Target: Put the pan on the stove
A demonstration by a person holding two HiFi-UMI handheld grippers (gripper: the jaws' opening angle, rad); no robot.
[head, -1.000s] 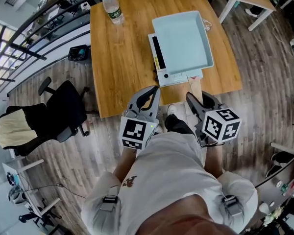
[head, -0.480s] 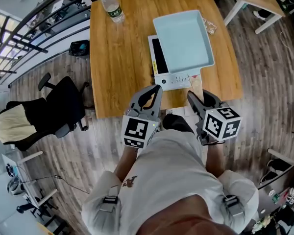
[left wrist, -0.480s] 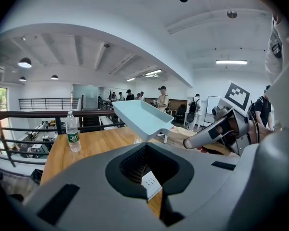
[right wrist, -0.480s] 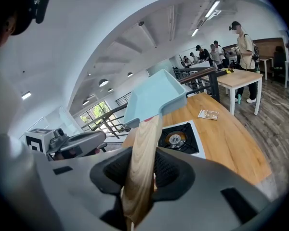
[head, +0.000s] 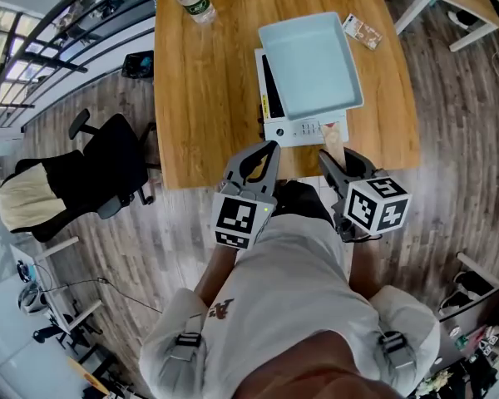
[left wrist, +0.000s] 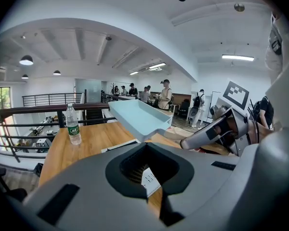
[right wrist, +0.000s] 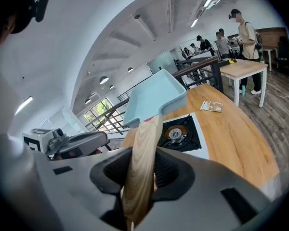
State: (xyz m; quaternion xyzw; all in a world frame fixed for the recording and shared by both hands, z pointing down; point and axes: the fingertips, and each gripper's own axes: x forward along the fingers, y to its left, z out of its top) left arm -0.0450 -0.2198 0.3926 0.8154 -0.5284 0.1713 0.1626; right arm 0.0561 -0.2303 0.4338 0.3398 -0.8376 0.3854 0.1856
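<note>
You work in bright, even light. Daylight pours through the windows (right wrist: 98, 110), which glow almost white in your right gripper view, and a ceiling lamp (left wrist: 238, 57) burns as a hard strip in your left gripper view. The table (head: 208, 98) carries a mild sheen and only soft shadows. All three views bend strongly toward their edges, and both gripper views fade into dark, rounded corners. Close to your right camera, the wooden handle (right wrist: 142, 167) goes soft and out of focus.
</note>
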